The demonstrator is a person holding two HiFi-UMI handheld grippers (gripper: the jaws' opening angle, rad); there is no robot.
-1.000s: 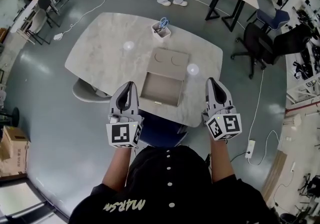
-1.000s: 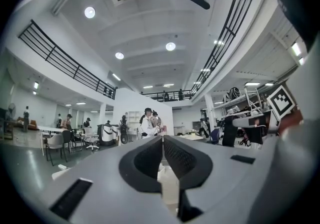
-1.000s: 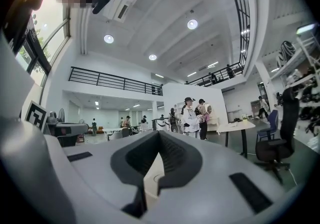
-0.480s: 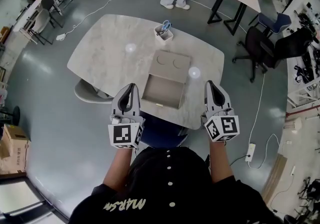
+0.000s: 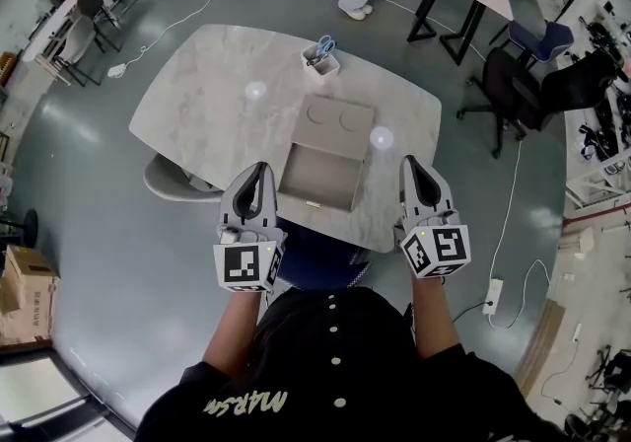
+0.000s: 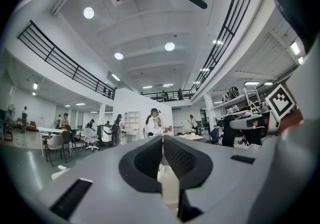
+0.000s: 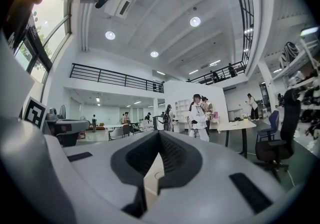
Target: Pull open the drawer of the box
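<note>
Crept slightly nearer the box (image 5: 335,119) than a second ago: right gripper (image 5: 413,167). Left gripper (image 5: 258,172) flanking the opposite side, both pairs of jaws pressed together, empty. Drawer (image 5: 315,177), seemingly out already, pointing toward the person, midway between grippers.

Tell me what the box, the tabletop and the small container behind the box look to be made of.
Box: likely cardboard or paperboard; flat beige, matte, no shine.
Tabletop: stone or a marble-look laminate; pale veined pattern, polished enough to show two bright glare spots.
Small container: white, perhaps plastic or card; too small to tell.
</note>
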